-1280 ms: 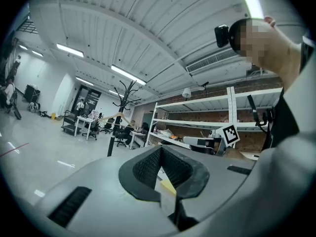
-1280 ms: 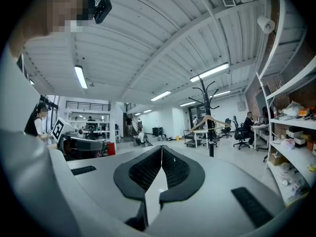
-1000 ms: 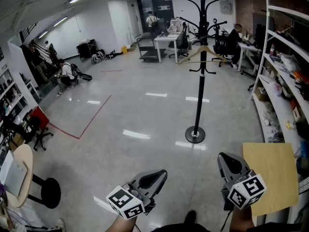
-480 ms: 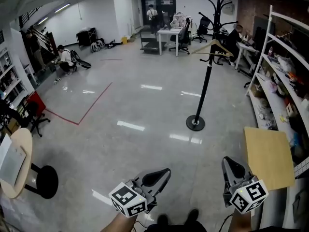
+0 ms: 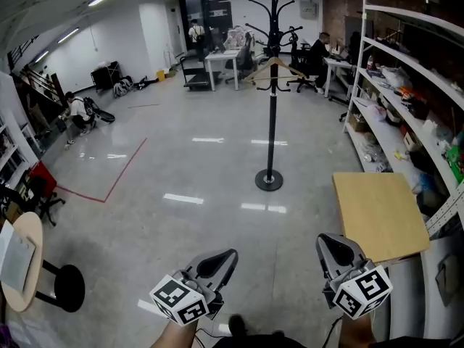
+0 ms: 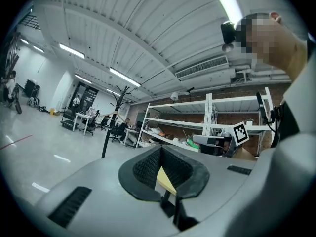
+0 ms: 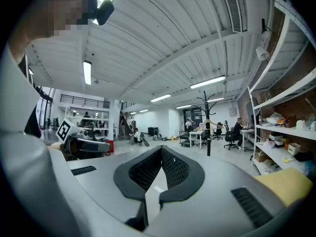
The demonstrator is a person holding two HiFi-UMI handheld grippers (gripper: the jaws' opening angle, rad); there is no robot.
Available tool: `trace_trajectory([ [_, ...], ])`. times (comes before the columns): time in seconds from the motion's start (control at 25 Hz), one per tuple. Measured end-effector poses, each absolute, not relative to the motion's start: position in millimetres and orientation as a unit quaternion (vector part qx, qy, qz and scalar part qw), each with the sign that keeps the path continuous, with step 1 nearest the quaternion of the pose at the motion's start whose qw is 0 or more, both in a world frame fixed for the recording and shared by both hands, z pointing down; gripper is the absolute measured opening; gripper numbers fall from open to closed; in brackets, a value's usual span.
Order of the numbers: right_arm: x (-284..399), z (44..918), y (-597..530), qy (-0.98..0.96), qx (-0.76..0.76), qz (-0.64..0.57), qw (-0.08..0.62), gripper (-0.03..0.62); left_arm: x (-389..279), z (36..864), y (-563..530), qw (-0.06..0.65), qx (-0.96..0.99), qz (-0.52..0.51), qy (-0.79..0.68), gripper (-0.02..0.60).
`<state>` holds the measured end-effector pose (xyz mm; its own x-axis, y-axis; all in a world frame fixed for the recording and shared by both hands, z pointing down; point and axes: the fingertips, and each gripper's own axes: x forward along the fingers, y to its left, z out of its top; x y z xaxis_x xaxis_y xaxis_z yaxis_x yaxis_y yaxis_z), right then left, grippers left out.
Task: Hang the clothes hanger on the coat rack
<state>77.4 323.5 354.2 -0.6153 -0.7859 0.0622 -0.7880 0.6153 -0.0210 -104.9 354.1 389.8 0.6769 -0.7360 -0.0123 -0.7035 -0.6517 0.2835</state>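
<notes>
A black coat rack [image 5: 272,100] stands on the floor well ahead of me. A wooden clothes hanger [image 5: 274,67] hangs from its upper hooks. Low in the head view, my left gripper [image 5: 220,258] and right gripper [image 5: 333,245] both point forward, shut, with nothing between their jaws. In the left gripper view the rack [image 6: 107,132] is small and far off beyond the gripper [image 6: 161,151]. The right gripper view shows the rack [image 7: 208,132] and hanger [image 7: 210,121] in the distance past the closed gripper [image 7: 161,149].
A light wooden tabletop [image 5: 377,212] is close on my right, with long metal shelving [image 5: 406,100] behind it. A round side table [image 5: 22,263] and black stool [image 5: 61,288] stand at the left. Desks, chairs and people fill the far end, and red tape [image 5: 119,176] marks the floor.
The view has shifted: the coat rack now sits nearer the middle of the head view and the wooden tabletop closer in. Both grippers stay low, shut and empty.
</notes>
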Motion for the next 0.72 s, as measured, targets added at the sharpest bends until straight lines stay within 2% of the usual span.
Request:
trace_trajectory([
  [0.32,131.3,367.6,347.4,-0.899,0.437,0.035,0.015,0.006,-62.9,395.6,388.1,0.136,0.902,-0.03,-0.409,0.0],
  [0.72,110.8,343.1,359.2,-0.885,0.464,0.014,0.01,0.005,-94.6,380.5,397.1,0.118,0.909,-0.048,-0.396,0.0],
])
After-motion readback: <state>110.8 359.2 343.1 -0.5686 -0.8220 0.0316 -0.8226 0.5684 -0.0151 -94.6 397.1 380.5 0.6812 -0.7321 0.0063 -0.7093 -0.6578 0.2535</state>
